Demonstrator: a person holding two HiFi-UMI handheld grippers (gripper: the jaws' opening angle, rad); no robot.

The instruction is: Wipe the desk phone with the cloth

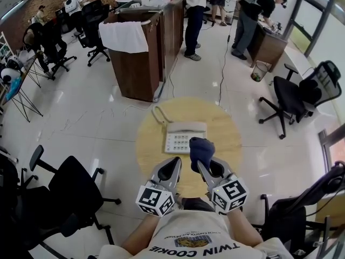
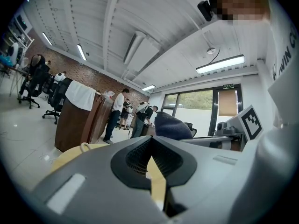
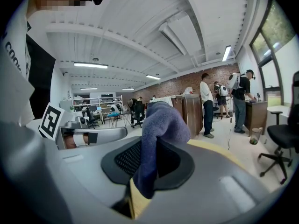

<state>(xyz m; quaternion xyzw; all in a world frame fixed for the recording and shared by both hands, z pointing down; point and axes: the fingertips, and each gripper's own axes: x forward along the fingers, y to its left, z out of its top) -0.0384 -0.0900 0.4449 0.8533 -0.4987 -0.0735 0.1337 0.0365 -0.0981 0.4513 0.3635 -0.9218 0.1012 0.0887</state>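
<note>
right claw [image 1: 199, 164] pinches the blue cloth [image 1: 201, 150], hiding a corner of the phone [image 1: 182, 136]; left claw [image 1: 177, 161] closed, empty.

The head view looks steeply down from above the round table [image 1: 221, 123], taking in its whole top and the floor around. Both gripper views sit low at the table's near edge, close behind their jaws, tilted up across it toward the ceiling. All three share the wooden counter [image 1: 140, 69] beyond the table and the cloth [image 3: 159, 125].
</note>
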